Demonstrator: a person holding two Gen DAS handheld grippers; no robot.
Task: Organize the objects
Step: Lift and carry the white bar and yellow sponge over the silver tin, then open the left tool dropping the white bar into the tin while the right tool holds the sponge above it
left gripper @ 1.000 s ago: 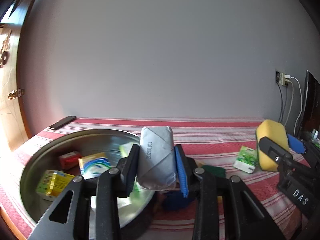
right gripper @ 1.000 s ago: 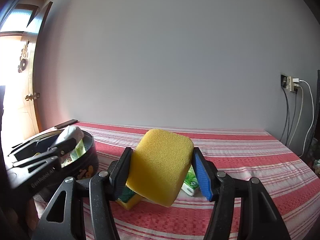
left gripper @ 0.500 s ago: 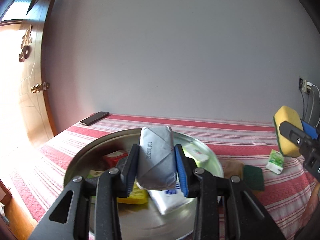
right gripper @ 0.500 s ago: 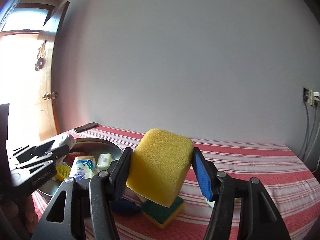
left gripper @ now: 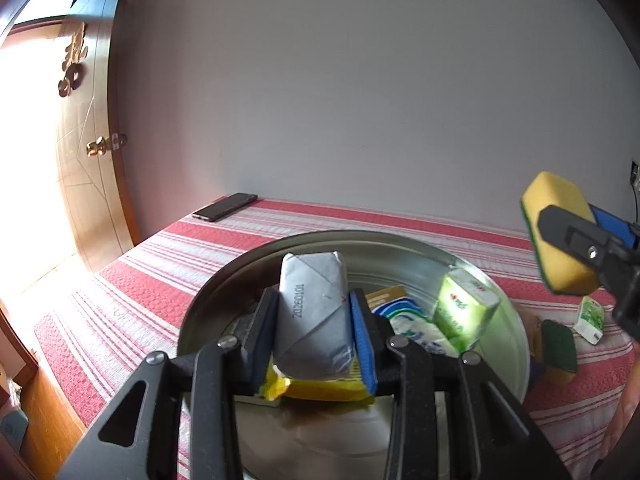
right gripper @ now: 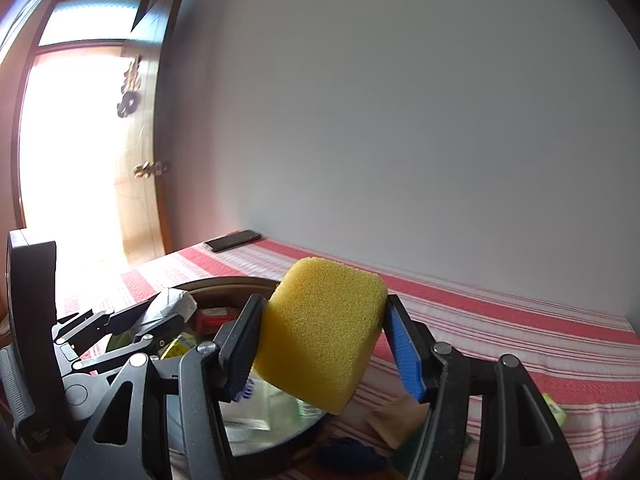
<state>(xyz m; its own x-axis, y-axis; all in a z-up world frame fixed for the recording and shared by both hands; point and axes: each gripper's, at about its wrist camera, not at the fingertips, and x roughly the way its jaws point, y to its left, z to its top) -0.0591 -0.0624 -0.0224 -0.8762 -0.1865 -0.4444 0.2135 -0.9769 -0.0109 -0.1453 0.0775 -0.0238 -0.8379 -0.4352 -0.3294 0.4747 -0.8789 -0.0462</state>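
Holding a grey foil packet (left gripper: 310,312) clamped in our left gripper (left gripper: 312,332) & a soft, light yellow sponge (right gripper: 320,332) squeezed by its sides in the right gripper (right gripper: 324,344), both over the metal basin (left gripper: 404,248).

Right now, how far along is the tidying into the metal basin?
Done: several packets, including a green carton, already lie in the metal basin. In hand: the left gripper clamps a grey wrapped packet over the basin; the right gripper holds a yellow sponge. Left: a second sponge and small green packet on the striped cloth.
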